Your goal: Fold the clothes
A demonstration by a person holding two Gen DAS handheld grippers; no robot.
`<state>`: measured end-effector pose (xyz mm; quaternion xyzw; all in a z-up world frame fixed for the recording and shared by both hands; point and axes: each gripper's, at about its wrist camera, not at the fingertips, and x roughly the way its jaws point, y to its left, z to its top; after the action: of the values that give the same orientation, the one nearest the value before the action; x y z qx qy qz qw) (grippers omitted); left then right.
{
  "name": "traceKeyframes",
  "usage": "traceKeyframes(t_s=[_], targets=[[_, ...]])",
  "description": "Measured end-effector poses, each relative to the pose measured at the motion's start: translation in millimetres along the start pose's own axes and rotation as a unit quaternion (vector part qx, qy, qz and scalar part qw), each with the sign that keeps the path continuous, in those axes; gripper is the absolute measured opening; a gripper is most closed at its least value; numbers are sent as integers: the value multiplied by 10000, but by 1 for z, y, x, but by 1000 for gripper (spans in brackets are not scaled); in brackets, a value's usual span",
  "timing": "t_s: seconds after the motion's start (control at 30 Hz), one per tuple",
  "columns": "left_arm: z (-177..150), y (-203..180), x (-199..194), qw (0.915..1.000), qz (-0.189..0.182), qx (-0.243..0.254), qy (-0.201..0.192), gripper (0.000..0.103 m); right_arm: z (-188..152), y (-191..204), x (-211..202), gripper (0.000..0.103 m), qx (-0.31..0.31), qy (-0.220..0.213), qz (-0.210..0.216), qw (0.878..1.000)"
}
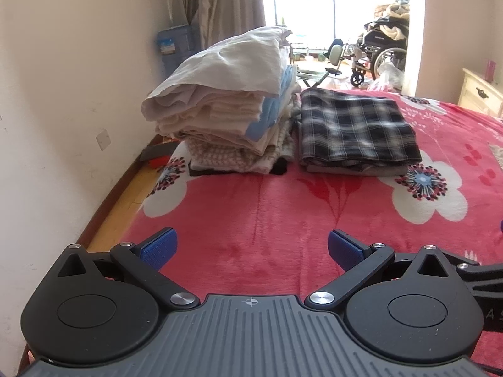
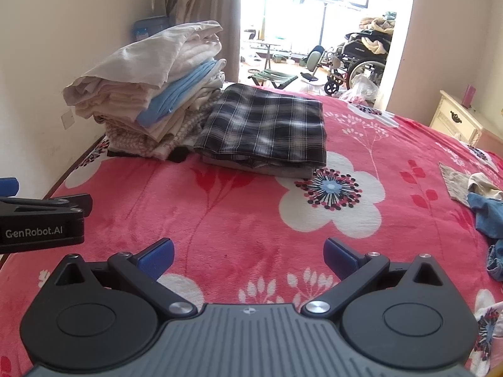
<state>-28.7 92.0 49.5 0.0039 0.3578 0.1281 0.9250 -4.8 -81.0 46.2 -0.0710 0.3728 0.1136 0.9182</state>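
A tall stack of folded cream, blue and knit clothes (image 1: 226,106) (image 2: 151,94) sits at the far left of the bed. Beside it lies a folded black-and-white plaid garment (image 1: 355,128) (image 2: 267,128) on top of a grey piece. My left gripper (image 1: 251,249) hovers open over the red floral blanket (image 1: 251,213), empty, well short of the stacks. My right gripper (image 2: 248,257) is likewise open and empty over the blanket (image 2: 220,207). Loose unfolded clothes, blue denim and beige (image 2: 481,201), lie at the right edge of the right wrist view.
A wall runs along the bed's left side with a narrow floor gap (image 1: 125,201). A cream nightstand (image 2: 459,119) stands at the right. Beyond the bed a bright doorway shows a wheelchair (image 2: 361,59) and a folding stool (image 2: 273,78). The left gripper's body (image 2: 41,220) shows at the right view's left edge.
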Motion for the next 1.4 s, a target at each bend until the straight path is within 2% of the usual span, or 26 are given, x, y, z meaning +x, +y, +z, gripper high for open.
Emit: traceKeyframes(t_s=[1.4], targets=[[-1,-4,2,10000,-77,-3,10,103,0,-2,2,103,121,29,-97,9999]])
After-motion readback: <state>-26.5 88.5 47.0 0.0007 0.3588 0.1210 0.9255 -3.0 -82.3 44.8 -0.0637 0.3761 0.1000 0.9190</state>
